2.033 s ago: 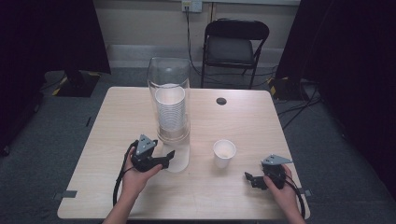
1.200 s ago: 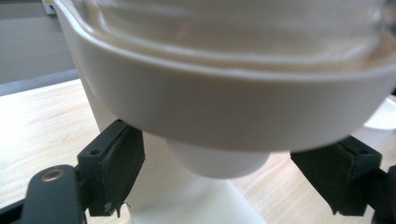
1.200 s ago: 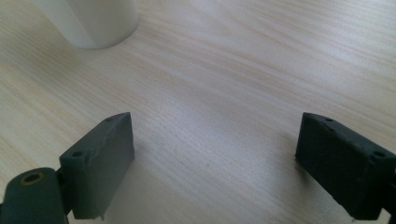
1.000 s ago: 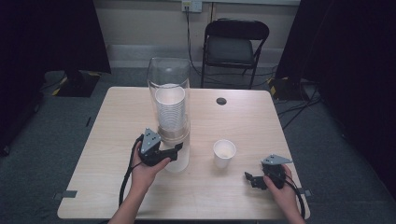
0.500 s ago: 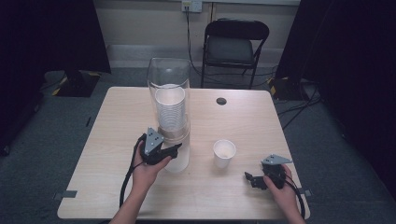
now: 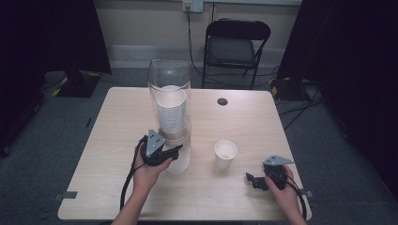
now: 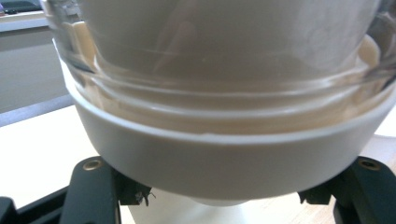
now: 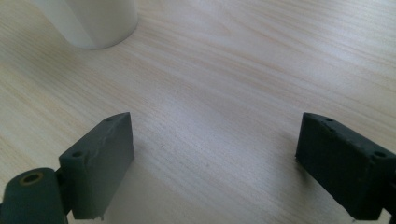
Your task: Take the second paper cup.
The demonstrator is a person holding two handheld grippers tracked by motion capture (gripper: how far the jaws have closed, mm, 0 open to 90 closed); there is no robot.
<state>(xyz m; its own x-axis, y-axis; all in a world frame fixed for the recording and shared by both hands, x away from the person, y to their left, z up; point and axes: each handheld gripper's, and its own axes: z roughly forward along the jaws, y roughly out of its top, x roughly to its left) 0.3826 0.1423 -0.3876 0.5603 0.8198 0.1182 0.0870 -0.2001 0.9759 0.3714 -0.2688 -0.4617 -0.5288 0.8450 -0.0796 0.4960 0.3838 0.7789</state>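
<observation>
A tall clear dispenser tube (image 6: 170,84) stands mid-table with a stack of white paper cups (image 6: 171,112) inside. The lowest cup (image 6: 183,160) pokes out below the tube. My left gripper (image 6: 179,151) reaches in from the left; its jaws have just been closing, and they are now shut on that cup. In the left gripper view the cup (image 7: 224,158) sits between the two black pads (image 7: 91,191). A single white cup (image 6: 225,153) stands to the right. My right gripper (image 6: 251,181) rests open on the wood just right of it, with nothing between its jaws (image 8: 233,158); the cup's base (image 8: 93,23) is ahead.
The light wooden table (image 6: 112,197) has a small black round cap (image 6: 222,101) near its far edge. A black folding chair (image 6: 237,42) stands behind the table, and cables run down the wall and across the floor at right.
My left gripper moved right and up against the dispenser's base, and its jaws closed on the lowest cup. The right gripper and the single cup stayed put.
</observation>
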